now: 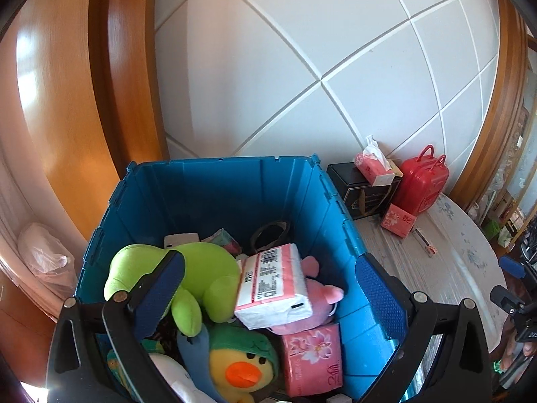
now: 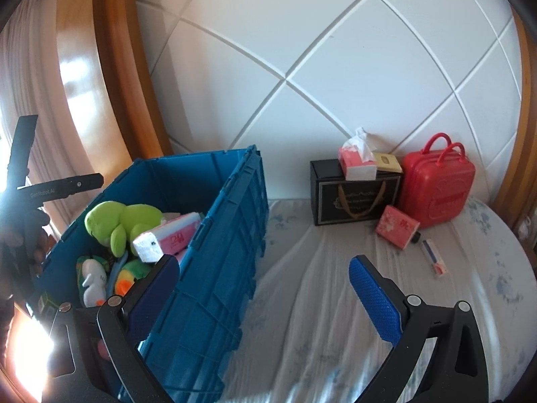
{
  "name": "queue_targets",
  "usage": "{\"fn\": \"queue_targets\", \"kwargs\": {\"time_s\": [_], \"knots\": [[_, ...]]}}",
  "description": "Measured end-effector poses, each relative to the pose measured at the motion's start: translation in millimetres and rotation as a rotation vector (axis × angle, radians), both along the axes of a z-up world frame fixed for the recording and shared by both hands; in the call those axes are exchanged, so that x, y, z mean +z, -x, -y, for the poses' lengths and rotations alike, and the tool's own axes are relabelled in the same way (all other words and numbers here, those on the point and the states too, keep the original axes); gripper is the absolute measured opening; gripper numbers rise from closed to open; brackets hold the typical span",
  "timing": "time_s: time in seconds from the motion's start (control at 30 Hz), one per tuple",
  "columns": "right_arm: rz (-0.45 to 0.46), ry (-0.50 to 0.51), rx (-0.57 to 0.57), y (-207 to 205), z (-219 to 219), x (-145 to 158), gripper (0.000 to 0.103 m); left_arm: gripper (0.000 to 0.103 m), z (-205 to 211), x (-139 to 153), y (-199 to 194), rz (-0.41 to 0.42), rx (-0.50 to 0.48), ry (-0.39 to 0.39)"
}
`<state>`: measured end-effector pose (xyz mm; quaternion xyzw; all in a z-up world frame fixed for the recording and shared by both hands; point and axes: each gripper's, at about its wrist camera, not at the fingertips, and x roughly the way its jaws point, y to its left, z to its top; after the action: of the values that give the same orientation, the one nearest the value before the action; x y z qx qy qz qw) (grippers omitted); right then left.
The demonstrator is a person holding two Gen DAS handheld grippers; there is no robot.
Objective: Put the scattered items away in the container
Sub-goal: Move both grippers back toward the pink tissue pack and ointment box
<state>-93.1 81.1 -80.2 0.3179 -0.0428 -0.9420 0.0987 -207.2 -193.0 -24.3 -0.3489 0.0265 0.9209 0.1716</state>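
Note:
A blue crate (image 1: pixel 214 181) (image 2: pixel 221 235) stands on a bed. Inside lie a green plush (image 1: pixel 201 268) (image 2: pixel 120 218), a pink tissue pack (image 1: pixel 275 285) (image 2: pixel 167 235), a pink plush (image 1: pixel 319 299), a second pink pack (image 1: pixel 312 352) and a yellow duck plush (image 1: pixel 241 366). My left gripper (image 1: pixel 268 285) is open and empty above the crate, the tissue pack lying loose below it. My right gripper (image 2: pixel 265 278) is open and empty beside the crate's right wall. On the bed lie a small pink pack (image 2: pixel 397 225) (image 1: pixel 399 220) and a small tube (image 2: pixel 434 257) (image 1: pixel 424 240).
At the bed's head stand a black gift box (image 2: pixel 352 194) with a tissue box (image 2: pixel 357 161) on top, and a red toy suitcase (image 2: pixel 439 184). A white panelled headboard (image 2: pixel 319 67) rises behind. A wooden frame (image 1: pixel 67 100) and a curtain are at the left.

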Motion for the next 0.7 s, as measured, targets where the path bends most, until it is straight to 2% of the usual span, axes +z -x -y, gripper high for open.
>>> {"fn": "queue_targets", "kwargs": {"time_s": [0.4,0.7], "knots": [[0.023,0.024,0.025,-30,-105,-6,0.103,0.103,-121,14,-57,0.002,-0.023,0.032],[0.019,0.03,0.003,-41,-186,-9,0.103,0.103,-210,2,-78,0.027,-0.047,0.062]]}}
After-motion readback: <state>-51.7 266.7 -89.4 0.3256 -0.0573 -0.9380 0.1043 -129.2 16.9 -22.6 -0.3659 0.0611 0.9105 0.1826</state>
